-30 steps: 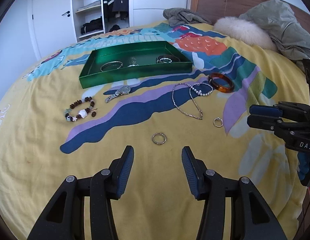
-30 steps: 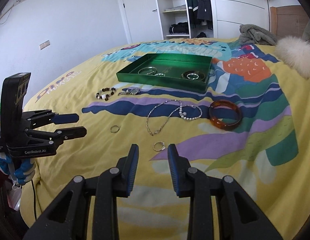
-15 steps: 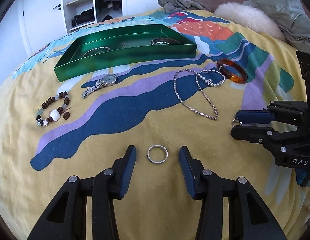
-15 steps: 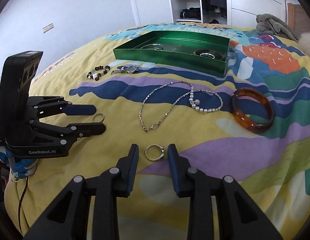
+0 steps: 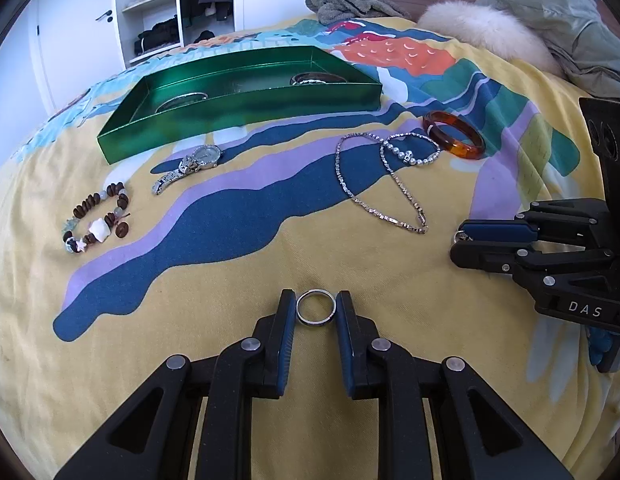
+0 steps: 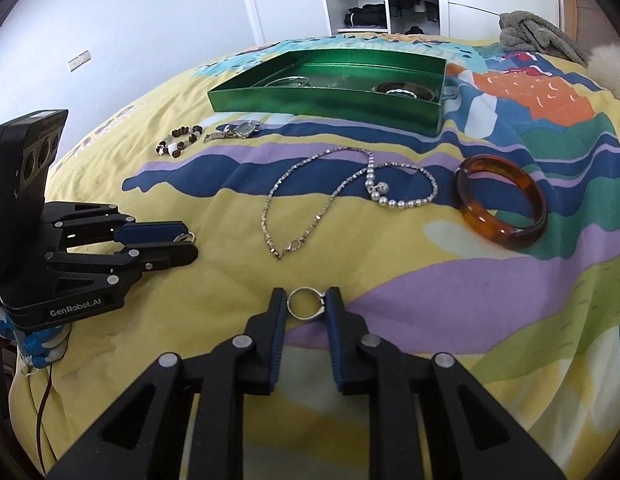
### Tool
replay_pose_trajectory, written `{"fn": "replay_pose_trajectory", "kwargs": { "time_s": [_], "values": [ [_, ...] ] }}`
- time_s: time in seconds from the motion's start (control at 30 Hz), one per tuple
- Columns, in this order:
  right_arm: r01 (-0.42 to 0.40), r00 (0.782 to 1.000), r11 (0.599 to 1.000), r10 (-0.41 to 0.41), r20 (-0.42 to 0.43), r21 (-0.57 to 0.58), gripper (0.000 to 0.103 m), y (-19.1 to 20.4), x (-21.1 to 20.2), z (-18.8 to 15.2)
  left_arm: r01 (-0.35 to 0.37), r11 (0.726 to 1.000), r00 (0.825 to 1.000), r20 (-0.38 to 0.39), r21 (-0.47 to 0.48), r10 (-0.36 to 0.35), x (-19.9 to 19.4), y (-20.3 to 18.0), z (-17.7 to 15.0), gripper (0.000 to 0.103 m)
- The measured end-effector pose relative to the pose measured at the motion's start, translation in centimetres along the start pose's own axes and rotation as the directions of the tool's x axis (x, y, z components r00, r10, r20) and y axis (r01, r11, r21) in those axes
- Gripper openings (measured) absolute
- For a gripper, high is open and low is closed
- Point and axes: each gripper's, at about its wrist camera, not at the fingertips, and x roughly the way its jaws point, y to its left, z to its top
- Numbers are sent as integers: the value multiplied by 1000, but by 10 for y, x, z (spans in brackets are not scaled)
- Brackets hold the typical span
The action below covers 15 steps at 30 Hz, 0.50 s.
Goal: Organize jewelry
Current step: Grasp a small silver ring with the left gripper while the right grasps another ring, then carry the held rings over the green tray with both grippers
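Silver glints at the tip of each tool. The left gripper (image 5: 316,307) has its jaws pinching a plain silver band (image 5: 315,307) low on the yellow bedspread (image 5: 230,360), both pads touching the band's sides. The right gripper (image 6: 306,304) is doing the same with a silver ring that has a small setting (image 6: 306,305), its jaws closed against it from either side. The two tools sit side by side, near each other on the bed.

Beyond them lie a silver chain necklace (image 6: 302,204), a pearl strand (image 6: 401,190) crossing it, and an amber bangle (image 6: 501,206) just to the right. Further off to the left rest a silver wristwatch (image 5: 190,166) and a brown beaded bracelet (image 5: 96,218). Behind everything sits the green tray (image 5: 230,120), with bangles already lying inside it. A fluffy cream cushion (image 5: 485,32) is up by the headboard.
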Motion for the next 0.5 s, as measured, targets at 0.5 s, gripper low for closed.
{"fn": "replay_pose_trajectory", "kwargs": {
  "time_s": [0.5],
  "values": [
    [40, 998, 997, -43, 40, 66, 18, 14, -20, -8, -51, 999, 997, 62, -10, 52, -50, -2, 0, 20]
  ]
}}
